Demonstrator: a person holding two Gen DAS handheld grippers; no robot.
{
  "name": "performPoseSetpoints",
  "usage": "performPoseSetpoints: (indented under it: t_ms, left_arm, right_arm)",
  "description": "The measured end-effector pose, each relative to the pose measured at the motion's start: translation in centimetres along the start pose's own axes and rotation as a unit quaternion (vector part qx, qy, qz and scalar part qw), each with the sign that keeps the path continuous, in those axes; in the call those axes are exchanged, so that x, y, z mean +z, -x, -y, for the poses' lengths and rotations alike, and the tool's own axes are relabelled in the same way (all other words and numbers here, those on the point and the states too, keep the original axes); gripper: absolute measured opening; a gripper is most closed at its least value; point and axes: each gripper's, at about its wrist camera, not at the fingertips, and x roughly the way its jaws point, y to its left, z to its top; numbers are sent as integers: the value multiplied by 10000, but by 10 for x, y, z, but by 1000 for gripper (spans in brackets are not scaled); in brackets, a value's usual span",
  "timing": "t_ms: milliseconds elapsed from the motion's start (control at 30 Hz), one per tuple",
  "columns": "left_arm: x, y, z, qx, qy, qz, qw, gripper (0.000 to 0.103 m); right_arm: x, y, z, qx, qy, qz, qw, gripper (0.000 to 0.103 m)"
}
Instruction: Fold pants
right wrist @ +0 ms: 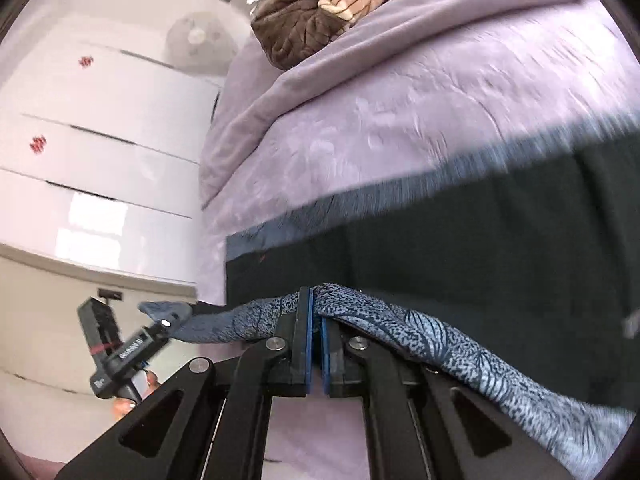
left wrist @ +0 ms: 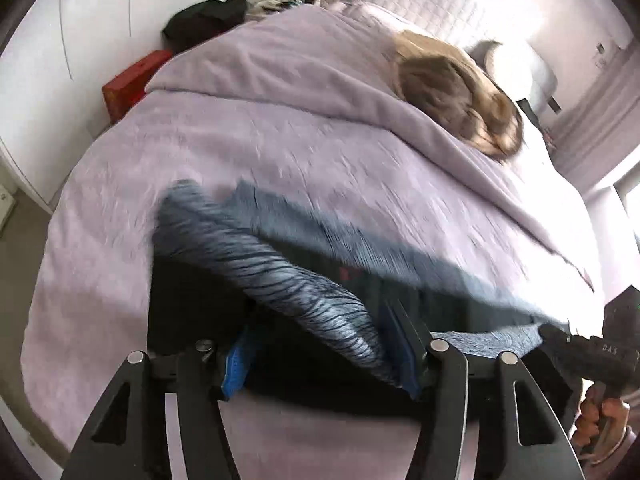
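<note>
Blue patterned pants [left wrist: 304, 276] with a dark inner side lie across the near part of the lilac bed. My left gripper [left wrist: 320, 364] has its blue pads wide apart; a fold of the pants drapes between them and against the right pad [left wrist: 404, 344]. My right gripper [right wrist: 316, 344] is shut on the pants' edge [right wrist: 400, 320], which hangs to both sides of its pads. The right gripper also shows at the right edge of the left wrist view [left wrist: 592, 352], and the left gripper at the lower left of the right wrist view [right wrist: 132, 348], with pants fabric at its tip.
The lilac bedspread [left wrist: 280, 140] covers the bed. A brown plush bundle [left wrist: 456, 92] lies near the pillows; it also shows in the right wrist view [right wrist: 316, 12]. A red box [left wrist: 132, 84] and dark clothes [left wrist: 204, 20] lie beside the bed. White drawers [right wrist: 100, 152] stand to the side.
</note>
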Motion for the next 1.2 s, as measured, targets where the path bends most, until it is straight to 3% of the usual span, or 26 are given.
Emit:
performPoseSetpoints:
  t_ms: [200,333,467,500,567,633,733,833,1000,1033,1100,1200]
  left_arm:
    - [17,-63,-2,453,-170,-86,9988,60]
    - [19,-97,-14,683,-104,-216,9974,60]
    - [25,-81,-12,856,-41,-111,9963,60]
    - [24,-72,-11,851,-86,-79,9963,60]
    - [21,-59,-6,893,-250,-76,9957,60]
    - [15,-54,2,895,-481,-117,9948,60]
    - [12,-67,14,875,-648,-227,9938,60]
    - [12,-90,21,964,-536,-315,9934,60]
    - [11,-103,25,1289,-692,-336,9887,60]
    - [10,-99,28,1337,-788,-354,9872,60]
    - [7,-89,32,1362,-938,-386,9855,60]
    - [-6,-64,44,1293,-1272,-396,9826,60]
  right_arm:
    - [58,-65,22,-485,233,-393,9978,4]
    - [69,-90,43,-478,98,-500,9976,7]
    - [69,-90,49,-444,-110,-478,9978,7]
    - [68,-85,43,-521,-49,-445,9976,10]
    - [62,-72,22,-656,289,-356,9968,26]
    - [53,-60,0,-455,613,-267,9967,27]
    - [41,-65,-28,-235,1108,-476,9924,27]
    - [40,-100,-37,-571,1405,-729,9857,27]
    - [55,-134,-20,-846,1091,-517,9891,22]
    - [59,-129,-19,-896,1026,-361,9900,24]
    - [65,-112,-20,-1389,945,-18,9858,25]
    - [64,-77,-10,-1171,572,60,9915,25]
